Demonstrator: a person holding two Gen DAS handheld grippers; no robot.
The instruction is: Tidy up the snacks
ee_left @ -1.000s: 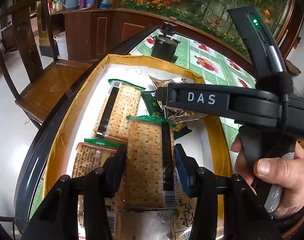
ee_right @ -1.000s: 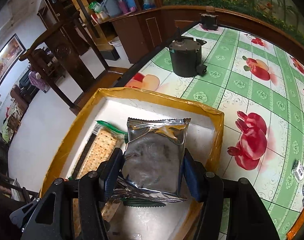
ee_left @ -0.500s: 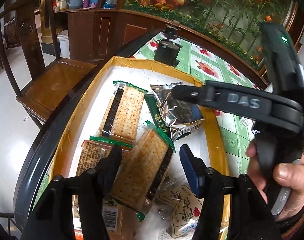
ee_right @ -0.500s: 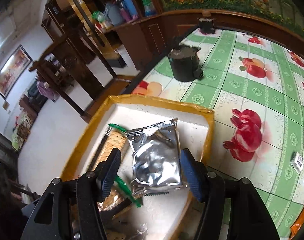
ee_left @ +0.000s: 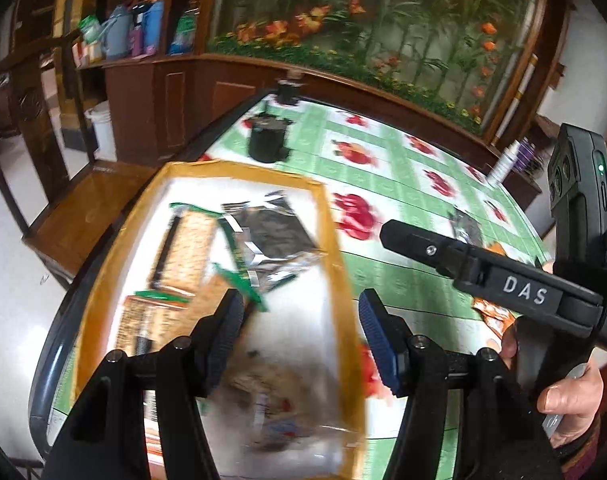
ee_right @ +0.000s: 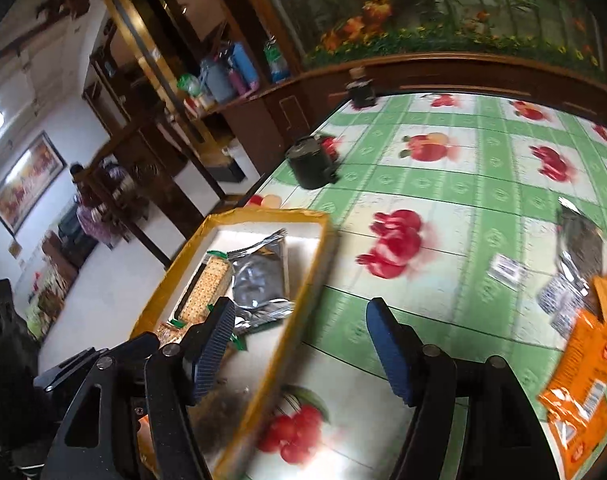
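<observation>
Beyond the empty, opening right tool [ee_right: 299,344], silver packet [ee_right: 259,276] lies boxed.

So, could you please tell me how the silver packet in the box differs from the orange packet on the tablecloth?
The silver packet is plain and shiny; the orange packet is brightly printed. The silver packet lies inside the box, partly over a green-edged cracker pack; the orange packet lies outside it on the tablecloth, among other loose packets. Both lie flat, and neither gripper holds either.
</observation>
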